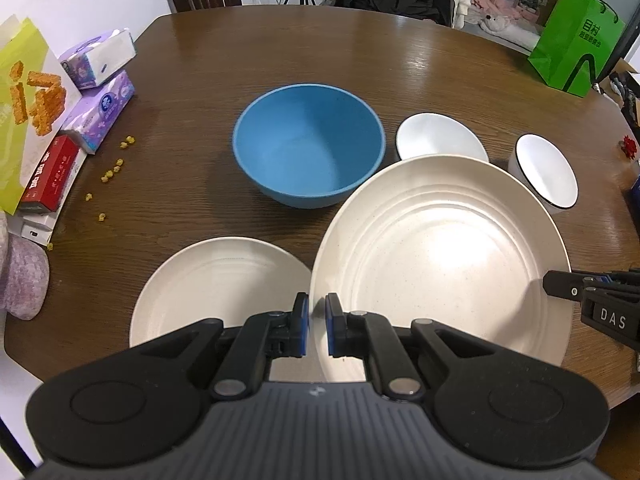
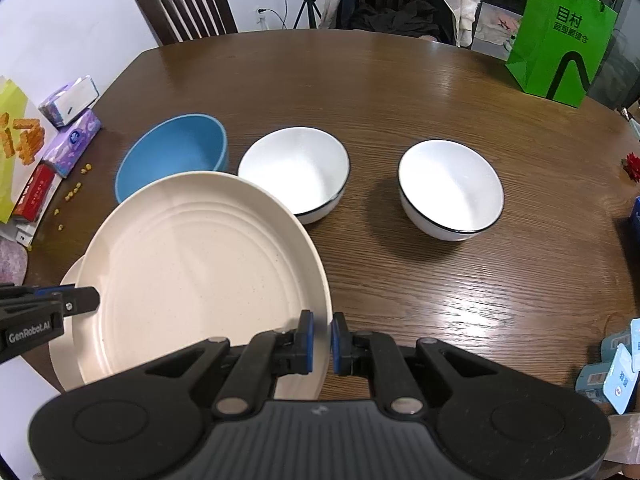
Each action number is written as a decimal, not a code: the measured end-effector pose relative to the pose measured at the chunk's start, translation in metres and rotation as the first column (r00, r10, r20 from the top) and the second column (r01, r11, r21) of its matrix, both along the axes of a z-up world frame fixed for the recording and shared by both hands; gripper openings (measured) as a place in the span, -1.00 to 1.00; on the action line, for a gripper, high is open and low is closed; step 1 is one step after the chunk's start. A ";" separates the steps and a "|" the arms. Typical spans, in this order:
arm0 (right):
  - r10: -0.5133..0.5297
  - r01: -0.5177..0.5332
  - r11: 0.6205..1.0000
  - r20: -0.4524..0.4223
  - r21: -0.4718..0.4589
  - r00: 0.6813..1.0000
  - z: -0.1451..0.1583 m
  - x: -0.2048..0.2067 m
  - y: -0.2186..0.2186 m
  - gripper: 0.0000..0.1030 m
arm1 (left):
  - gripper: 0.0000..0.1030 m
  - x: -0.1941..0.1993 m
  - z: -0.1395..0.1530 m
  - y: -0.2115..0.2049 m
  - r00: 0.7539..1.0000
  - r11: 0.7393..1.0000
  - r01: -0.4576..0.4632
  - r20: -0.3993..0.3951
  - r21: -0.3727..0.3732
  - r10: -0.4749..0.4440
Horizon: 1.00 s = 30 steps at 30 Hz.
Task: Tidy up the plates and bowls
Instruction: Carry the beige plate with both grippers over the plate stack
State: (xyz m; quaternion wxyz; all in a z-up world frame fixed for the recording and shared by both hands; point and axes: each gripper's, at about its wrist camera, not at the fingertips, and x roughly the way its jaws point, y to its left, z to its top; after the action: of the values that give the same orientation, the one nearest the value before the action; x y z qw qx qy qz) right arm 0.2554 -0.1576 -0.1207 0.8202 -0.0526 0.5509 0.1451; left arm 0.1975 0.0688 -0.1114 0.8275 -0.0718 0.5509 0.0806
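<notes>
Both of your grippers pinch one cream plate: the left gripper (image 1: 318,322) clamps its left rim and the right gripper (image 2: 320,338) its right rim, jaws nearly closed on it. You have two plates and three bowls. The held plate (image 1: 440,264) (ridged rings, faint speckles) hangs partly over the second plate (image 1: 216,284) at the table's near edge. Behind sit a blue bowl (image 1: 308,148) and two white bowls (image 2: 296,172) (image 2: 450,188) with dark rims. The table (image 2: 400,92) lies bare toward its far edge.
</notes>
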 end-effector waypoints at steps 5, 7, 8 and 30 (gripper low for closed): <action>0.012 -0.012 1.000 -0.005 -0.004 1.000 -0.002 -0.002 0.016 -0.83 | -0.83 -0.003 -0.001 0.016 1.000 1.000 -0.011 -0.011 0.000 0.011; 0.017 -0.017 1.000 -0.009 -0.005 1.000 -0.003 -0.003 0.023 -0.83 | -0.83 -0.005 -0.001 0.021 1.000 1.000 -0.017 -0.015 -0.001 0.017; 0.019 -0.019 1.000 -0.010 -0.006 1.000 -0.004 -0.003 0.026 -0.83 | -0.83 -0.005 -0.002 0.025 1.000 1.000 -0.020 -0.017 -0.003 0.019; 0.059 -0.060 0.998 -0.073 -0.015 0.996 -0.025 -0.017 0.097 -0.82 | -0.83 -0.019 -0.016 0.095 0.997 0.999 -0.050 -0.059 -0.014 0.050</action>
State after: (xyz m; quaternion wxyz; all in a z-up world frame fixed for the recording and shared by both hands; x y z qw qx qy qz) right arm 0.2382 -0.0611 -0.1454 0.7945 -0.0708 0.5797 0.1664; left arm 0.1786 0.1637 -0.1275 0.8083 -0.0894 0.5734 0.0992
